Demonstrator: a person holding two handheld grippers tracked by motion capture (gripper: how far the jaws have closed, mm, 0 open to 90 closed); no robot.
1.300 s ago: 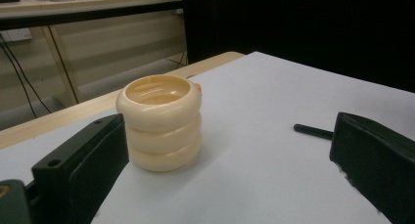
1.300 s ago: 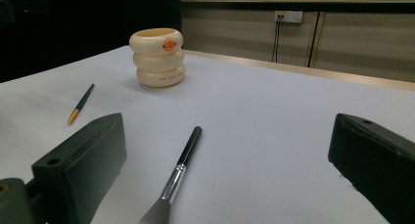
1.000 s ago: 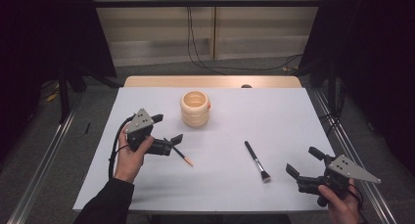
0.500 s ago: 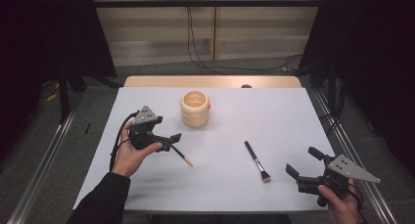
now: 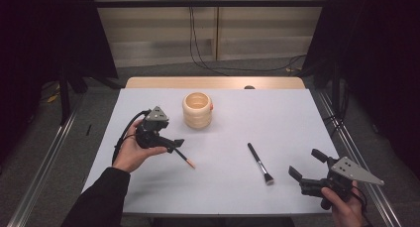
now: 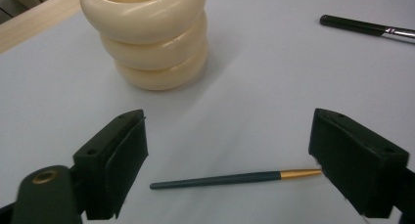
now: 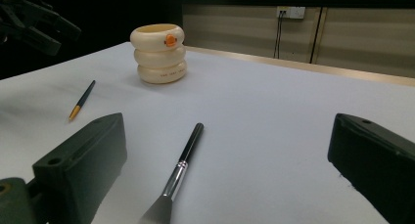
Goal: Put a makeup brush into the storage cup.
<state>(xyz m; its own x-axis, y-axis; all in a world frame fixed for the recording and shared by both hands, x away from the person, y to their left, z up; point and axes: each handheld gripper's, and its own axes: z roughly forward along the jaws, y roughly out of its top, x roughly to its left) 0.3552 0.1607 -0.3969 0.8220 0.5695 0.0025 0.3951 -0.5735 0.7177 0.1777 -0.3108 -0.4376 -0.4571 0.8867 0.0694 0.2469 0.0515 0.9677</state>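
Note:
A thin dark liner brush with a gold and orange end lies on the white table. My left gripper hovers low over it, jaws wide apart on either side, and the pads do not press on it. Those jaws have just been closing a little. From above, the left gripper sits at the liner brush's dark end. A black makeup brush lies right of centre. My right gripper stands open near the front right, and the makeup brush lies ahead of its jaws.
A cream ringed holder with a small orange mark stands upright at the back centre, also seen close ahead as the holder. A wooden strip runs along the table's far edge. Dark curtains flank both sides.
My left hand has shifted right and slightly down toward the liner brush, so its jaws now straddle it. The right hand and both brushes have not moved.

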